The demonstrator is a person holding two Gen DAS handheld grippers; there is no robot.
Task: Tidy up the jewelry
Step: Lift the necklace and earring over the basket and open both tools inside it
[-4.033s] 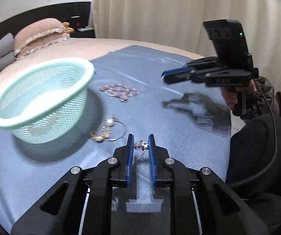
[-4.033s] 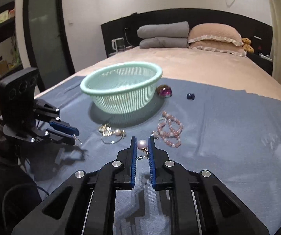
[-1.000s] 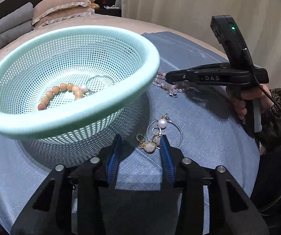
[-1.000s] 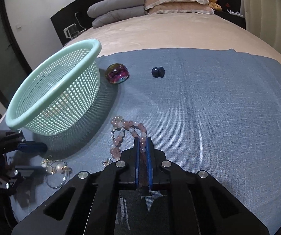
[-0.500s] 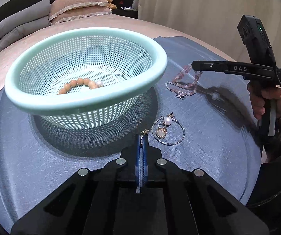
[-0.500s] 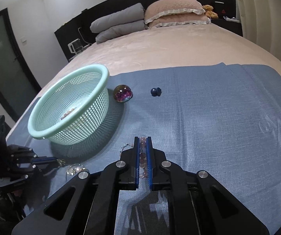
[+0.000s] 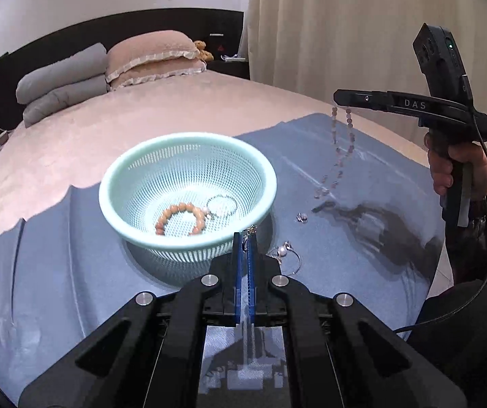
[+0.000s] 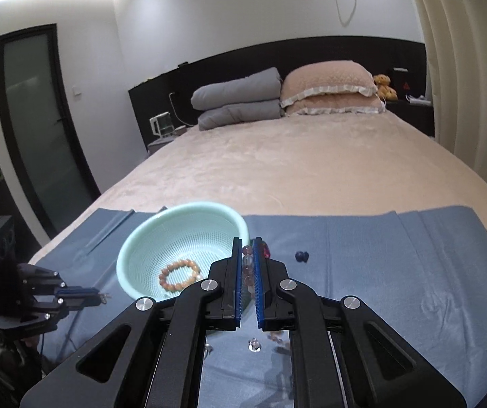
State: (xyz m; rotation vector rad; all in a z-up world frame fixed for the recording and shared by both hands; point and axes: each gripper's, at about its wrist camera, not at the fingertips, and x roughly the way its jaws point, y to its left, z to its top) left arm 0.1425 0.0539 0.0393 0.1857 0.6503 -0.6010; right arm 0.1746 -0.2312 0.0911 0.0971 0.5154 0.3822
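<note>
Pink bead necklace dangles from raised right tool.

This is a home bedroom. Ahead of the right gripper stretches a wide bed with a beige quilted bedspread, backed by a long black headboard. Against it lie two stacked grey pillows and two frilled peach pillows, with a small brown teddy bear beside them. Cream curtains hang ahead of the left gripper, and a frosted glass door in a black frame stands far to the right gripper's left.

Pillows, perhaps a teddy bear
</note>
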